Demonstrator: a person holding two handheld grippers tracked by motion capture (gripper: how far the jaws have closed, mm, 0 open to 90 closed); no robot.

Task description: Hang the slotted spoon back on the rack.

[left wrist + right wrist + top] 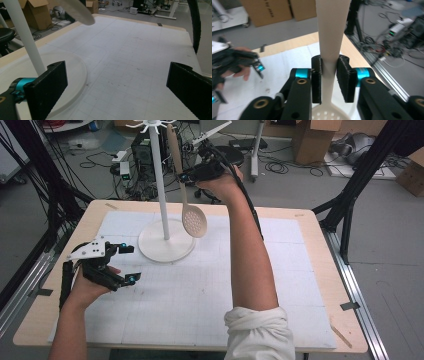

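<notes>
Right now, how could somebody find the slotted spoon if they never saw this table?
Find the white stand rising from its round base at the table's far side. Just right of its pole, the right hand-held gripper holds a cream slotted spoon mid-air, its perforated bowl hanging lowest.

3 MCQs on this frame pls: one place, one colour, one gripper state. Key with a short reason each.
1. Where is the slotted spoon?
A. flat on the mat
B. held up in the air beside the stand pole
C. hanging from a hook

2. The rack stand is
A. white
B. black
C. blue

3. The left gripper is
A. shut on the spoon
B. shut on nothing
C. open

Key: B, the right gripper clamps its handle above the table; A, pole and round base are white; C, its jaws stand wide apart over the mat.
</notes>
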